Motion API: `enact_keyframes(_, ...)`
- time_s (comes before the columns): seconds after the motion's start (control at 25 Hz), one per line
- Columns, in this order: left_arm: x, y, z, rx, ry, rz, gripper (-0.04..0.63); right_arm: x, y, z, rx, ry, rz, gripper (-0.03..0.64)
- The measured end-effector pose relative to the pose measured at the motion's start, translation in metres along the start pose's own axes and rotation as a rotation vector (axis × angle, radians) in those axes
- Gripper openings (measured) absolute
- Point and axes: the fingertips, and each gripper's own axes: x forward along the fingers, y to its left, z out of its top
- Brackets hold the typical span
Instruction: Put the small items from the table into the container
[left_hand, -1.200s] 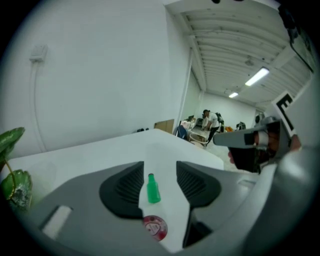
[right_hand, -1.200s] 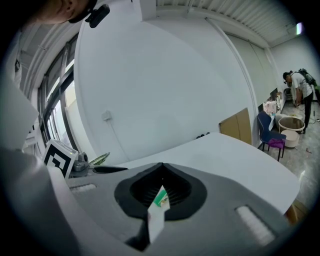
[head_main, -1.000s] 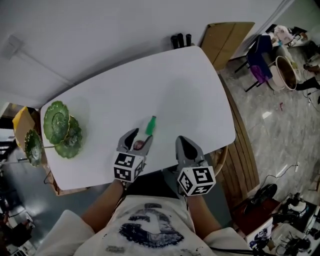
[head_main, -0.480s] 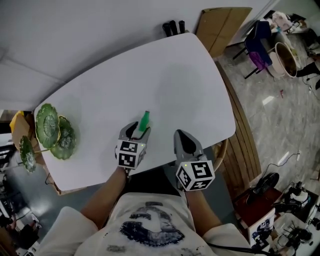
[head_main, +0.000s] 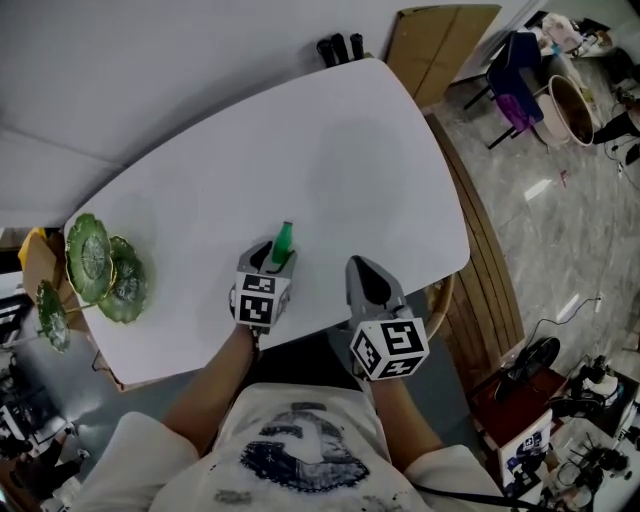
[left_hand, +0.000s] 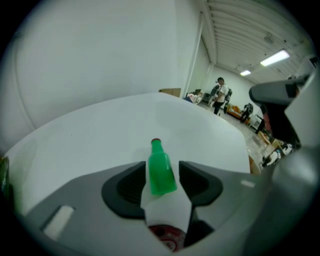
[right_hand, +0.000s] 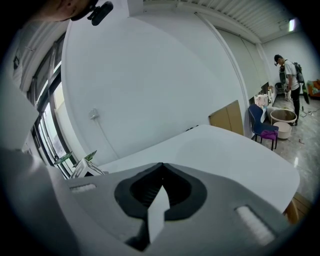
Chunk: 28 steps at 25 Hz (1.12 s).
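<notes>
So the big change: the left claw (head_main: 270, 260) now has the little green bottle (left_hand: 161, 171) right between its jaws, pads snug on both sides of the body and the red-capped neck poking out past the tips. That looks like a proper clamp to me. From the head view I can't really tell if the bottle is already off the table (head_main: 340, 160) or still resting on it near the front edge. For the task, that means the pick-up looks basically done and what's left is the carry. My guess for the container is the stack of green glass dishes (head_main: 92, 255) way over at the table's left end, well apart from the claw. Compared with a second ago, the bottle was lying loose on the table just ahead of the left claw, whose jaws stood wide open, and the claw has since dropped down around it. The right claw (right_hand: 161, 169) is pinched together with nothing in it, parked beside the left one like before
</notes>
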Motion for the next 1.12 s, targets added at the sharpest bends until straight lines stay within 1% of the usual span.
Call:
enact_keyframes(0.16, 0.003, 0.001, -0.001, 0.011, 0.017, 0.005, 0.202, -0.003, 0.000, 0.001, 0.005, -0.003, -0.002, -0.003)
enact_keyframes(0.32, 0.006, -0.001, -0.002, 0.051, 0.045, 0.008, 0.202, -0.007, -0.002, 0.002, 0.010, -0.007, -0.015, -0.003)
enact_keyframes(0.52, 0.016, -0.003, -0.010, 0.097, 0.098, 0.046, 0.193, -0.014, -0.007, 0.001, 0.019, -0.010, -0.028, -0.003)
enact_keyframes(0.64, 0.019, -0.003, -0.012, 0.115, 0.108, 0.061, 0.178, -0.016, -0.006, 0.002, 0.017, -0.013, -0.030, -0.003)
enact_keyframes(0.76, 0.018, -0.002, -0.012, 0.105, 0.115, 0.046, 0.173, -0.018, -0.004, 0.003, 0.015, -0.017, -0.027, -0.003)
enact_keyframes(0.88, 0.013, -0.003, -0.008, 0.069, 0.108, 0.024, 0.172, -0.019, -0.003, 0.004, 0.011, -0.020, -0.023, -0.003)
enact_keyframes(0.96, 0.005, -0.004, -0.003, 0.050, 0.090, 0.019, 0.170, -0.022, -0.002, 0.004, 0.011, -0.021, -0.019, -0.003)
enact_keyframes(1.12, -0.015, -0.009, 0.009, 0.036, 0.042, 0.020, 0.170, -0.029, 0.002, 0.007, 0.004, -0.024, -0.007, -0.003)
